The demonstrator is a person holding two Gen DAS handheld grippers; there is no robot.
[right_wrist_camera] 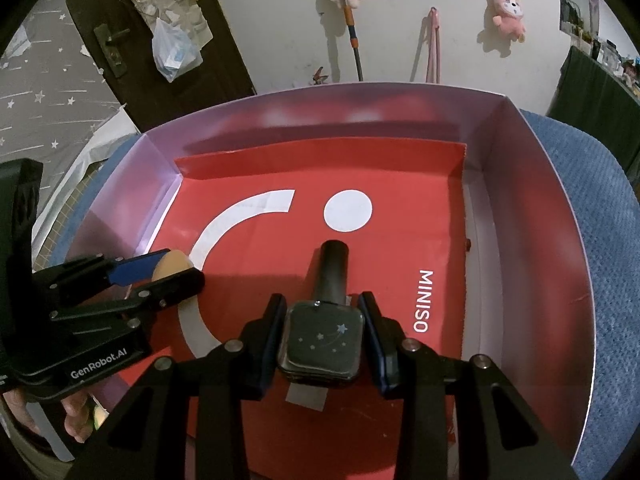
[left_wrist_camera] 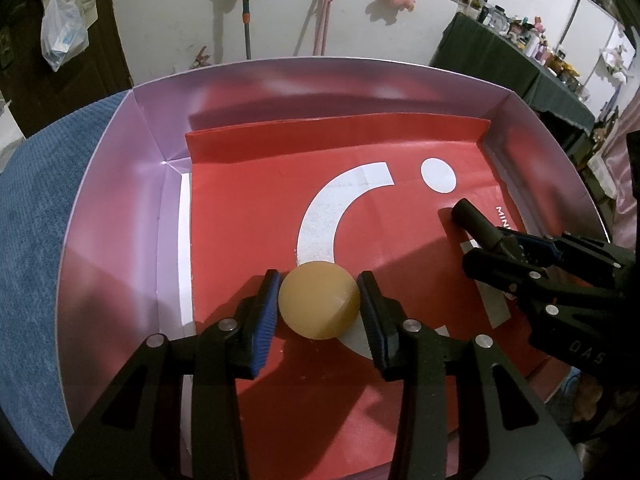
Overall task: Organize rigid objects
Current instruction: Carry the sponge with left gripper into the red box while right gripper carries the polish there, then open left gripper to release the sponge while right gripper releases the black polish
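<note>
A tan ball (left_wrist_camera: 319, 300) rests low over the red liner (left_wrist_camera: 248, 208) of a purple-walled box (left_wrist_camera: 120, 200). My left gripper (left_wrist_camera: 319, 280) is shut on it, a blue pad pressing each side. From the right wrist view, the left gripper (right_wrist_camera: 178, 270) and the ball (right_wrist_camera: 174, 264) sit at the box's left. My right gripper (right_wrist_camera: 322, 304) is shut on a dark square bottle (right_wrist_camera: 320, 340) printed with stars, its black cap pointing away toward the white dot. In the left wrist view, the right gripper (left_wrist_camera: 492, 248) and the bottle's cap (left_wrist_camera: 472, 216) are on the right.
The box (right_wrist_camera: 520, 200) stands on a blue textured cloth (left_wrist_camera: 36, 200) (right_wrist_camera: 592, 220). Behind it a white wall carries plush toys (right_wrist_camera: 508, 16) and leaning handles (left_wrist_camera: 246, 12). A cluttered dark table (left_wrist_camera: 520, 64) stands far right. A hand (right_wrist_camera: 76, 412) holds the left tool.
</note>
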